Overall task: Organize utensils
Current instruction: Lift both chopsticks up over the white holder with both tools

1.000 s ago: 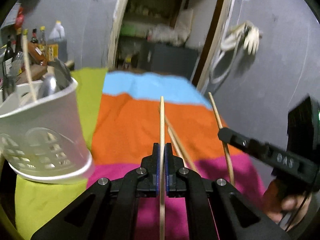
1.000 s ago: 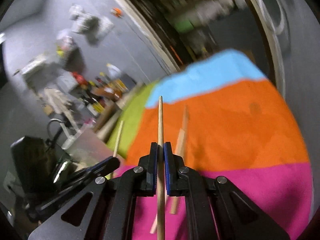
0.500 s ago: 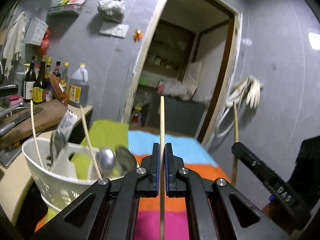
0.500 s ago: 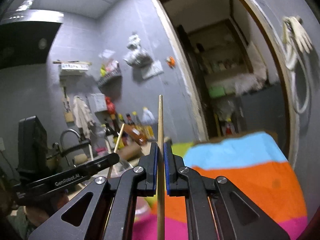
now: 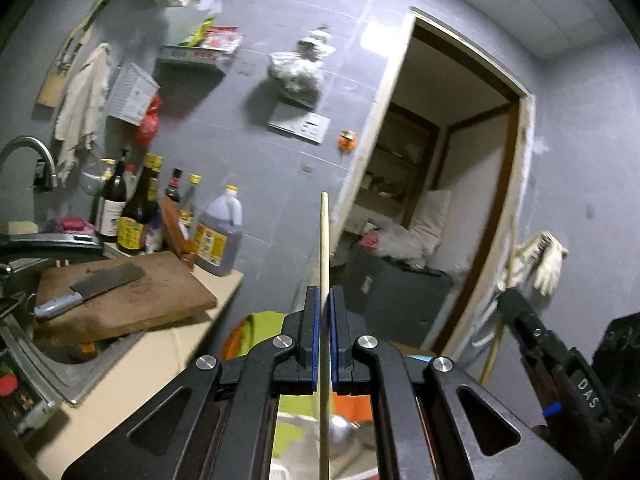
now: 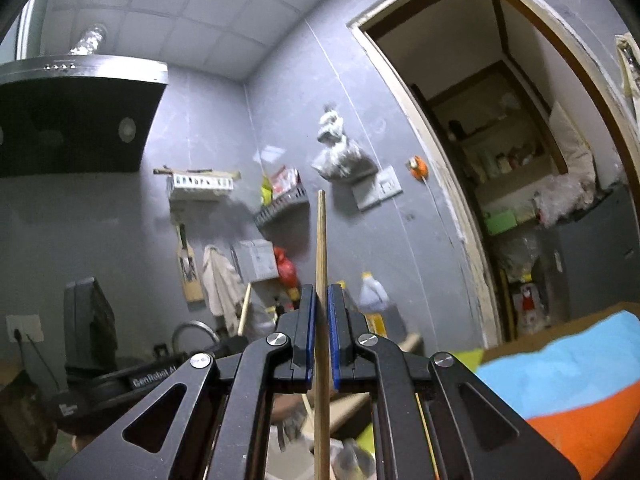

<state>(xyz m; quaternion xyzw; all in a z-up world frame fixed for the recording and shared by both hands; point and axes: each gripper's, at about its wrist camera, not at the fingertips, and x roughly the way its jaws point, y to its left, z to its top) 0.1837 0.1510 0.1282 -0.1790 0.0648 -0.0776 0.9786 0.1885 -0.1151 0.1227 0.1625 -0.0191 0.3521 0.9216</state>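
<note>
The left tongs (image 5: 324, 336) hold a thin pale wooden chopstick (image 5: 324, 248) tightly between the blue pads, pointing forward. The right tongs (image 6: 322, 336) grip a darker wooden chopstick (image 6: 321, 248) the same way

The left tongs (image 5: 324, 312) clamp a chopstick (image 5: 325, 248) whose lower end runs off the bottom edge of the left wrist view. Same story on the right: the right tongs (image 6: 322, 312) pinch a second chopstick (image 6: 321, 260), its lower end cut off at the bottom edge too. Behind the left tongs' black frame, something shiny and rounded (image 5: 340, 434) peeks through low in the frame, too hidden to name. The striped cloth (image 6: 568, 376) is clipped at lower right. Bottle labels (image 5: 130, 230) at left are too small to read. A hand (image 5: 540, 432) at lower right is mostly hidden.
</note>
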